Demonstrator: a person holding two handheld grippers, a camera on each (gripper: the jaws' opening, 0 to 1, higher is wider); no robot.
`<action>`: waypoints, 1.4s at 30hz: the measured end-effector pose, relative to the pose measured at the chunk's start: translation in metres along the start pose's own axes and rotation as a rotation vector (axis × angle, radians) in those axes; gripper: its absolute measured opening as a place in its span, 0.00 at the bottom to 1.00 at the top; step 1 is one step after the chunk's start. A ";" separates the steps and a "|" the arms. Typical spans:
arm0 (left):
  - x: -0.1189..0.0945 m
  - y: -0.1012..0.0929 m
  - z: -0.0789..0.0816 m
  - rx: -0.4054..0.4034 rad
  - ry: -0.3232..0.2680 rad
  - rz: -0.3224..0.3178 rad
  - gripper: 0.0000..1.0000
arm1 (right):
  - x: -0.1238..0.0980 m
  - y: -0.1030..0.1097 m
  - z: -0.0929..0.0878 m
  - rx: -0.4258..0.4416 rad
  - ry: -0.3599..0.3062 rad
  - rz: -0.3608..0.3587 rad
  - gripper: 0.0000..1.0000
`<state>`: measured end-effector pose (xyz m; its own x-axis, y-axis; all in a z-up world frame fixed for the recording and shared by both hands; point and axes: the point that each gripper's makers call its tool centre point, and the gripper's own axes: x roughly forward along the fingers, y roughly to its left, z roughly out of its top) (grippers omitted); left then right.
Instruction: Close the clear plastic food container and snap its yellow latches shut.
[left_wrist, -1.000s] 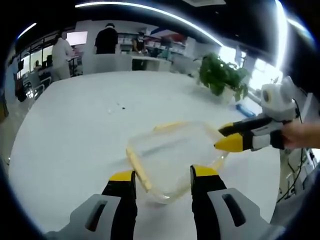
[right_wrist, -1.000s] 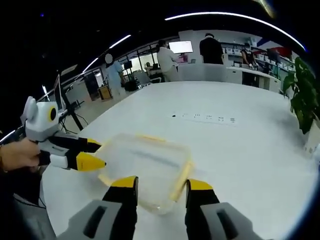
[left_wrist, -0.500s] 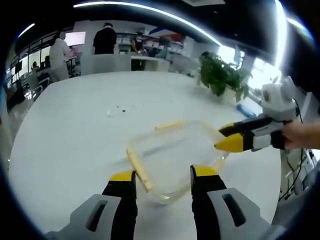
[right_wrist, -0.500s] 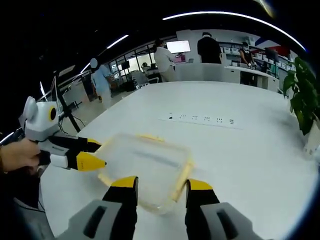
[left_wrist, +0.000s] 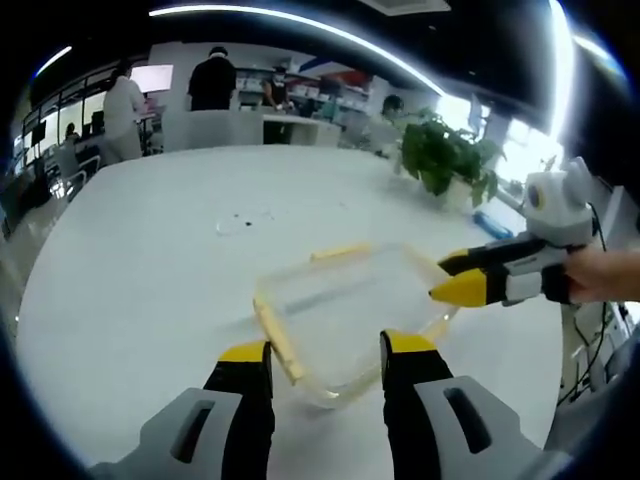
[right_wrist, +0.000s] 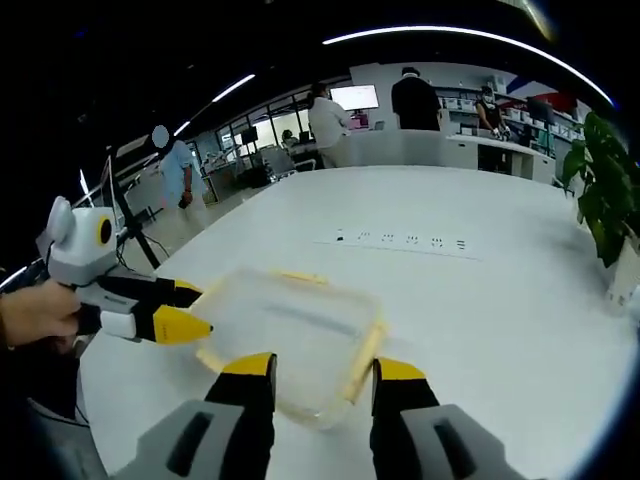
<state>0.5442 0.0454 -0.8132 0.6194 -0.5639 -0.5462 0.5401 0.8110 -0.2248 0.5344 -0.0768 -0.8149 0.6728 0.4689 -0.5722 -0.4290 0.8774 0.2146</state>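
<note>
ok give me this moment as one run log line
stage: approach | container: on white table, lid on | left gripper: open at near edge | right gripper: open at opposite edge | yellow latches: untouched

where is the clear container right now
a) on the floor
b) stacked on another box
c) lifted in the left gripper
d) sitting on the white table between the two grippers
d, the container rests flat on the white table, with the left gripper and right gripper open near its edges.
</note>
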 end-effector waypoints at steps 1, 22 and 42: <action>0.000 0.000 0.000 0.000 0.000 0.000 0.40 | 0.000 0.000 0.000 0.003 0.002 0.001 0.35; -0.016 -0.003 -0.006 -0.096 -0.066 -0.008 0.48 | -0.013 0.001 0.004 0.041 0.007 -0.005 0.41; -0.086 -0.035 0.000 0.003 -0.130 -0.009 0.55 | -0.072 0.046 -0.007 0.035 -0.050 0.051 0.44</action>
<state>0.4722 0.0654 -0.7582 0.6830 -0.5871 -0.4346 0.5477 0.8053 -0.2270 0.4622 -0.0711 -0.7697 0.6804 0.5169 -0.5195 -0.4432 0.8548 0.2701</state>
